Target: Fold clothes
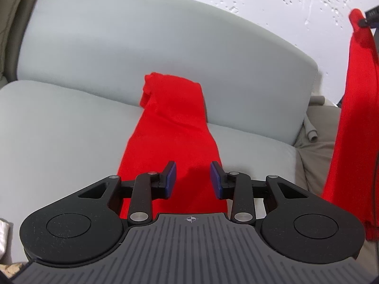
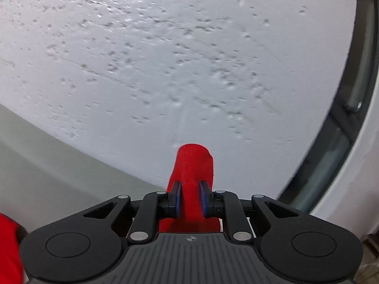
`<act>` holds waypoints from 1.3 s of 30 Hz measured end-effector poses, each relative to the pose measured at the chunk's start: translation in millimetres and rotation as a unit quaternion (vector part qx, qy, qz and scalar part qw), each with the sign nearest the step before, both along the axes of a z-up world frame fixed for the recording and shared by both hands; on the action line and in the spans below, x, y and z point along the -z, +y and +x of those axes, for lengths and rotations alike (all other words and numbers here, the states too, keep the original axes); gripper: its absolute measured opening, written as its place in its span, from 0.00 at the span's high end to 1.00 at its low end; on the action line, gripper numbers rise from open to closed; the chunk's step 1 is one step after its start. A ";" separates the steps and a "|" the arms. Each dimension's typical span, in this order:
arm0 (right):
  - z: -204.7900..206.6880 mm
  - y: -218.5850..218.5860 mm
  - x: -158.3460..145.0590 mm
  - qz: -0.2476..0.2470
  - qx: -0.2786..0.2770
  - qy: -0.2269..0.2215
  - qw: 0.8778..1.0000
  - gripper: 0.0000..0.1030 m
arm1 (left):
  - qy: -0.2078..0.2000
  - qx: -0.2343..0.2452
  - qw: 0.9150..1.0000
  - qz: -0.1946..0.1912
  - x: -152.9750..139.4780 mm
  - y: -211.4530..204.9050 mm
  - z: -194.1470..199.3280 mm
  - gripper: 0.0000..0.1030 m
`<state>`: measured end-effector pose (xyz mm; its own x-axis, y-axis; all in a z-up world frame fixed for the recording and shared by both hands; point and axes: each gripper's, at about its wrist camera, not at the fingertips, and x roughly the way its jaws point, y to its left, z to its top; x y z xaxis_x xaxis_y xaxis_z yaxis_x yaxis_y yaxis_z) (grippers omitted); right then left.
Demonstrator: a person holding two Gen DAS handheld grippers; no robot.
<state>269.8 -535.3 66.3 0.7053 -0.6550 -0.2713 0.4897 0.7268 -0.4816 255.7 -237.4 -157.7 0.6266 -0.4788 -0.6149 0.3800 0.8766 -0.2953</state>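
The left wrist view looks down across a pale grey sofa (image 1: pixel 71 123), seat cushion in front and back cushion behind. A red cloth (image 1: pixel 170 130) lies in a long strip on the seat, its far end bunched up against the back cushion, its near end running under the left gripper (image 1: pixel 193 179). That gripper's jaws stand spread apart, with the blue pads (image 1: pixel 171 179) on either side of the strip and a clear gap between them; whether the pads touch the fabric below cannot be told.

Only this view shows how the cloth spans the scene. At the right edge a second red stretch hangs down in a tall vertical band from a dark object high up, which appears to be the other gripper. To the right of the sofa lies beige fabric (image 1: pixel 317 146), crumpled. A speckled white wall (image 1: pixel 260 4) rises behind.

The right wrist view shows none of the seat. It faces the same speckled wall (image 2: pixel 165 59) almost square on, with a grey-green slab, probably the sofa back, in the lower left and a dark window frame (image 2: pixel 355 94) curving down the right side. Here the right gripper (image 2: pixel 190 197) has its jaws closed onto a fold of the cloth (image 2: pixel 193 163), which sticks up past the pads (image 2: pixel 177 198) as a rounded red stub. More red shows blurred at the lower left edge.
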 end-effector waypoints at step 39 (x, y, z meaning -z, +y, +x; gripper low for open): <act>-179.5 40.6 154.7 0.280 -0.022 0.097 0.955 0.41 | -0.024 0.086 0.995 0.041 -5.3 -10.0 -56.5 0.62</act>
